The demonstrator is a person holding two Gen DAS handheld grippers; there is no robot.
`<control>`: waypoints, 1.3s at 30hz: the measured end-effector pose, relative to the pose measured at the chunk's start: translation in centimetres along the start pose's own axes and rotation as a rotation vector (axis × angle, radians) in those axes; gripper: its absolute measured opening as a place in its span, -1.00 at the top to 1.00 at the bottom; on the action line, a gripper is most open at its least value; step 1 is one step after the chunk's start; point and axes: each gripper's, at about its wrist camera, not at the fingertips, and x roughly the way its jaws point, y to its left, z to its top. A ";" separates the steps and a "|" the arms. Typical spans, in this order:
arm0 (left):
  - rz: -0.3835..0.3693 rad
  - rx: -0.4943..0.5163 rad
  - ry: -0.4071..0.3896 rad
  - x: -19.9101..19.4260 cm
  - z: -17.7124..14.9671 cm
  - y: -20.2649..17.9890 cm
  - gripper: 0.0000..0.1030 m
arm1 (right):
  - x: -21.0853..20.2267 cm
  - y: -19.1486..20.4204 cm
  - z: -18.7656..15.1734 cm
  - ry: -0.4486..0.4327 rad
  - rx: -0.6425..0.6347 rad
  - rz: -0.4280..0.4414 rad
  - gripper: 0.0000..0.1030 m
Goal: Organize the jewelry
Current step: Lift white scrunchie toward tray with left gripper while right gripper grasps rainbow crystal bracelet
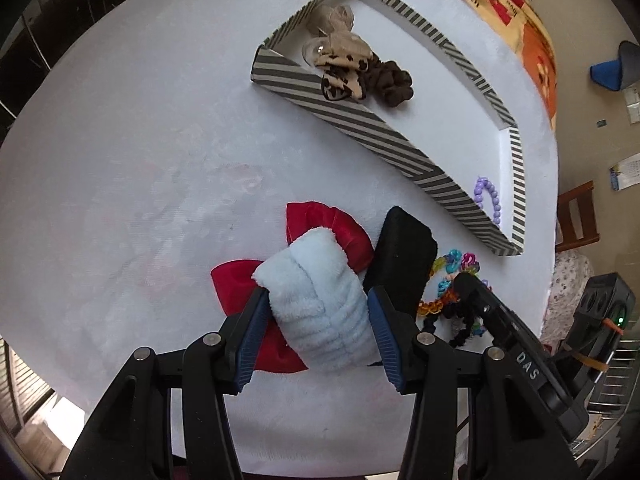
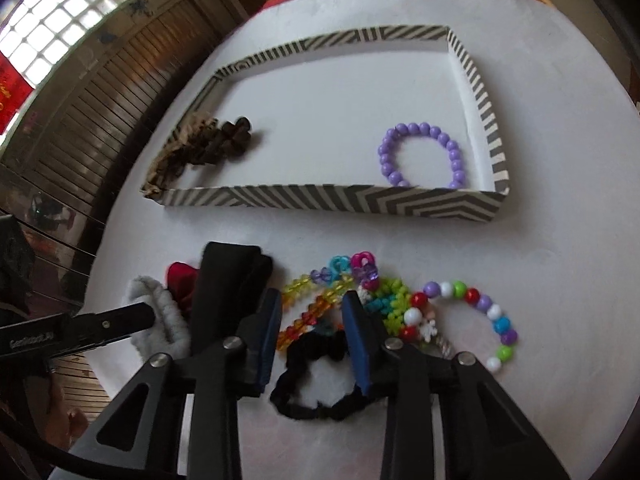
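My left gripper [image 1: 316,298] is shut on a fluffy light blue scrunchie [image 1: 320,300], which lies over a red velvet scrunchie [image 1: 324,224]. A black case [image 1: 404,256] stands just right of them. My right gripper [image 2: 314,312] hangs low over a pile of bracelets. Its jaws are narrow but open, with orange beads [image 2: 308,316] and part of a black scrunchie [image 2: 316,360] in the gap. A multicoloured bead bracelet [image 2: 492,320] lies to its right. The striped tray [image 2: 320,198] holds a purple bead bracelet [image 2: 420,152], a brown scrunchie [image 2: 216,140] and a leopard-print scrunchie [image 1: 344,68].
Everything sits on a round white table [image 1: 140,160] whose edge curves close on all sides. An orange patterned cloth [image 1: 516,8] lies beyond the tray. A wooden chair [image 1: 578,216] stands past the table's right edge. The tray's middle floor [image 2: 340,120] is bare.
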 end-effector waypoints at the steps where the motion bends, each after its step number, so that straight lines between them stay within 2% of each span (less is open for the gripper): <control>1: 0.002 -0.002 0.002 0.1 0.0 0.0 0.19 | 0.3 -0.2 0.1 0.008 0.002 -0.003 0.56; 4: 0.013 -0.001 0.007 0.4 0.0 0.0 0.20 | 0.8 -0.7 0.3 0.012 0.009 0.014 0.70; 6: 0.019 0.010 -0.004 0.3 0.0 -0.2 0.44 | 0.8 -0.7 0.4 0.004 -0.002 0.016 0.79; 8: 0.023 0.033 -0.023 -0.4 -0.1 -0.4 0.57 | 0.3 -0.8 0.6 -0.012 0.002 0.041 0.80; 11: 0.010 0.078 -0.050 -1.8 -0.2 -1.0 0.64 | -1.7 -0.3 1.1 -0.047 -0.003 0.084 0.81; 18: -0.066 0.141 -0.108 -6.2 0.3 -2.3 0.65 | -7.2 1.4 2.2 -0.147 -0.042 0.126 0.81; 21: -0.075 0.162 -0.137 -7.5 0.7 -2.5 0.65 | -8.7 2.2 2.7 -0.184 -0.059 0.124 0.81; 28: -0.036 0.209 -0.196 -9.1 2.6 -3.8 0.65 | -10.3 2.3 3.9 -0.218 -0.068 0.101 0.81; 39: 0.023 0.251 -0.232 -7.3 6.4 -7.1 0.65 | -9.4 1.7 7.0 -0.206 -0.086 0.068 0.81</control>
